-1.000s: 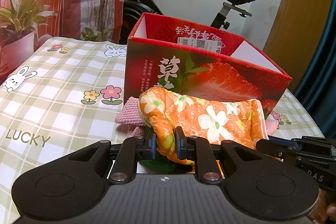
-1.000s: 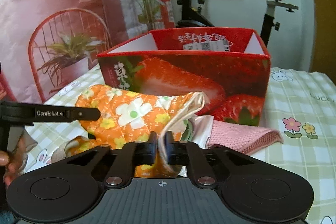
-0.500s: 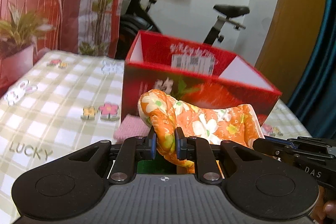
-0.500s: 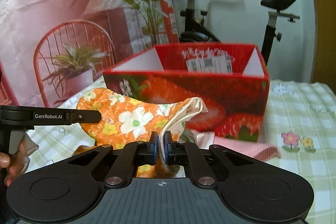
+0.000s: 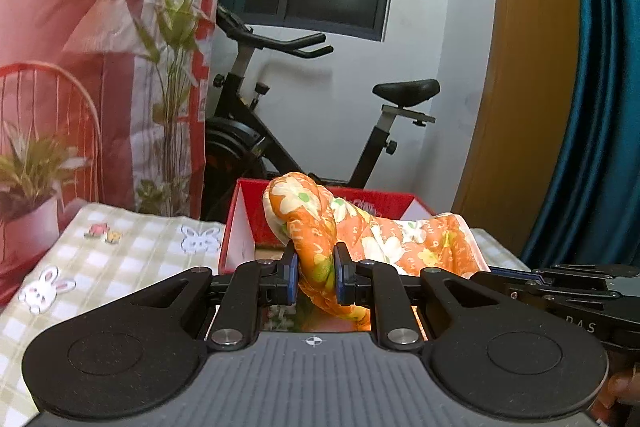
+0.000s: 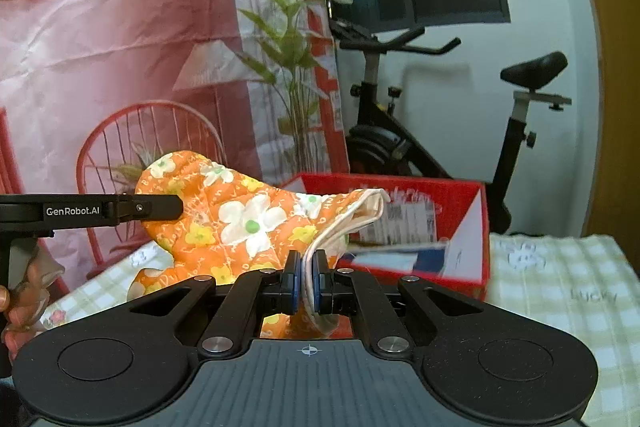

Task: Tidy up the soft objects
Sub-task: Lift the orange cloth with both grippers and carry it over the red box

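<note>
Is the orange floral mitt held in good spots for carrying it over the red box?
Probably yes: left tool pinches the padded orange floral mitt at its rounded end, right tool clamps the cream-trimmed cuff edge, so it hangs stretched between them near the red box.

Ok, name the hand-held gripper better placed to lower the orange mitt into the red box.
Left, probably. The left hand-held gripper clamps the orange mitt at its bunched end directly before the red box opening; the right hand-held gripper pinches only the thin cuff edge.
</note>
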`<state>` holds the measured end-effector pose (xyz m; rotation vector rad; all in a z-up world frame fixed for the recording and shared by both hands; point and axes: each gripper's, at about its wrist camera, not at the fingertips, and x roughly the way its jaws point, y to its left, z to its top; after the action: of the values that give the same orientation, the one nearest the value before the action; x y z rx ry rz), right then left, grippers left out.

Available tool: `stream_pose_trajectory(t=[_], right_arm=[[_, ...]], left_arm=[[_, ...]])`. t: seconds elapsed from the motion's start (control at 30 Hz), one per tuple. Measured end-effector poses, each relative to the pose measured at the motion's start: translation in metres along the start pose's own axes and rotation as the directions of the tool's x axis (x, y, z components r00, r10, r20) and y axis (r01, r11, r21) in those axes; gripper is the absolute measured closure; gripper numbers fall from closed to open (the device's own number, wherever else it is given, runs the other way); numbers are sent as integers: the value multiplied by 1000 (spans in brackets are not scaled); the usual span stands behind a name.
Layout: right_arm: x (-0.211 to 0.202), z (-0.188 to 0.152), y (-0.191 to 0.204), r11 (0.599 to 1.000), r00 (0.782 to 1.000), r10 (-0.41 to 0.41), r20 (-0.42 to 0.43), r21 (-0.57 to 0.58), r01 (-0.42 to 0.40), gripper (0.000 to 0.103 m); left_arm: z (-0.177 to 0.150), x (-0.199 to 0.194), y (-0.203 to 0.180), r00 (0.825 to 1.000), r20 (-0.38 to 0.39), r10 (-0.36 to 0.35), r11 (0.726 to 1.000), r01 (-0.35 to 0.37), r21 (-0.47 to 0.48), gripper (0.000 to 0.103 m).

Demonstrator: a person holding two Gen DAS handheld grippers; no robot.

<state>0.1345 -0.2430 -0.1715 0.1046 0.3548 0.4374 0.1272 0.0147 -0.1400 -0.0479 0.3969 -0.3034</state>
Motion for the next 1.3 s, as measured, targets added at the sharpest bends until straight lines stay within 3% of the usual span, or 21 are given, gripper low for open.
stream_pose_trajectory(t=[0.37, 0.63, 0.87, 1.13, 1.3], right_arm=[[28, 47, -25, 1000, 999, -7, 37, 3, 6, 97], [81, 64, -39, 999, 999, -39, 31, -23, 40, 97], [132, 54, -53, 996, 995, -88, -54, -21, 87, 97], [169, 27, -72, 988, 973, -96, -208, 97, 118, 97], [176, 12, -69, 987, 964, -67, -256, 122, 101, 96]], left_arm=[[37, 36, 5, 998, 61, -30, 1000, 30, 2, 85], [54, 88, 19, 997, 80, 22, 999, -20, -27, 85], [47, 134, 21, 999, -37, 34, 999, -35, -15, 85], [31, 174, 27, 982, -187, 34, 999, -31, 21, 83], [21, 173, 30, 977, -206, 53, 998, -43, 56, 57]])
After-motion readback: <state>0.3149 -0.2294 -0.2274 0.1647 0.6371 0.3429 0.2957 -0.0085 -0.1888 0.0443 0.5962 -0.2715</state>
